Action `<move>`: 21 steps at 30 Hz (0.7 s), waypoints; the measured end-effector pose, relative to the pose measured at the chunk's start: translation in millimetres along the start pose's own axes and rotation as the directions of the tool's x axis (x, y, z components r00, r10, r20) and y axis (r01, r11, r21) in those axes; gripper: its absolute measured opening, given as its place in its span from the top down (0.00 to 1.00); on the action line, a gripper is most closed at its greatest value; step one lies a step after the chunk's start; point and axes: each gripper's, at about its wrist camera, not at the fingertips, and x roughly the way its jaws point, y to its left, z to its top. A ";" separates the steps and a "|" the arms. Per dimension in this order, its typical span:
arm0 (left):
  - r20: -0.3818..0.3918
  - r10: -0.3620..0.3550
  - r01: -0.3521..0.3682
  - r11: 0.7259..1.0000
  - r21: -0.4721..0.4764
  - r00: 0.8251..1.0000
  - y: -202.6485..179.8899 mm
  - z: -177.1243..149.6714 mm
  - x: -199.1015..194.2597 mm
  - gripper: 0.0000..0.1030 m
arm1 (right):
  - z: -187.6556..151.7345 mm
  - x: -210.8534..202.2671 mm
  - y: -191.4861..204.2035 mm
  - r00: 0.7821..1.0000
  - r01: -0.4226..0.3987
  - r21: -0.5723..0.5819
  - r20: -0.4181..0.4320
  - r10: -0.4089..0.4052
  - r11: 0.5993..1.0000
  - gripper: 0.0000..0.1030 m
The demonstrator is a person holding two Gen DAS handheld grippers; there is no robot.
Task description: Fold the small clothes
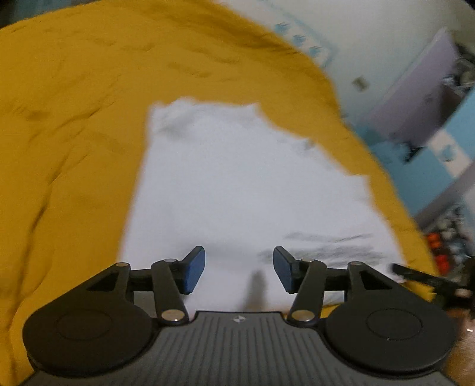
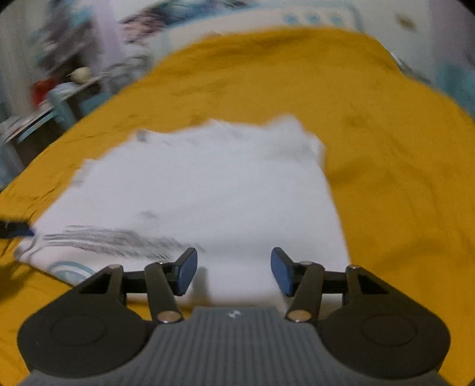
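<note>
A small white garment (image 1: 237, 184) lies flat on a mustard-yellow bedspread (image 1: 68, 142), with a dark grey print near its close edge. My left gripper (image 1: 239, 268) hovers over that close edge, blue pads apart, nothing between them. The same white garment (image 2: 213, 193) fills the middle of the right wrist view, its grey print at the lower left and a pale blue arc at its corner. My right gripper (image 2: 234, 268) stands open above the garment's near edge, holding nothing. The other gripper's tip (image 2: 14, 228) pokes in at the left edge. Both views are blurred.
The yellow bedspread (image 2: 386, 148) spreads wide around the garment on all sides. Beyond the bed's edge stand blue and lilac furniture (image 1: 430, 124) and cluttered shelves (image 2: 59, 89). A white headboard or wall (image 2: 297, 17) lies at the far end.
</note>
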 end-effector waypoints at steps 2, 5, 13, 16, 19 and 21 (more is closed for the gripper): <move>-0.001 -0.003 0.003 1.000 0.011 1.000 9.4 -7.2 6.3 0.44 | -6.2 -2.0 -19.0 1.000 -0.020 0.096 0.006 0.020 0.995 0.51; 0.018 -0.005 0.004 1.000 0.029 1.000 8.5 -10.5 4.8 0.44 | -2.5 -8.5 -22.6 1.000 -0.017 0.184 0.012 0.015 0.983 0.51; 0.069 0.006 -0.005 1.000 -0.012 0.998 -17.5 -13.4 -11.4 0.31 | 56.7 12.1 42.8 0.964 -0.252 0.324 0.169 0.206 0.912 0.41; 0.013 -0.019 0.020 0.996 -0.090 1.000 -13.4 -11.6 -5.4 0.27 | 88.2 54.4 84.7 0.951 -0.297 0.305 0.176 0.253 0.905 0.41; 0.007 0.005 -0.004 0.994 -0.106 1.000 -8.6 -12.5 -2.5 0.27 | 110.0 103.6 117.7 0.948 -0.316 0.331 0.140 0.285 0.889 0.41; 0.010 -0.002 0.003 0.995 -0.100 1.000 -7.0 -12.9 -2.3 0.27 | 122.1 132.7 137.3 0.962 -0.272 0.290 0.118 0.248 0.917 0.41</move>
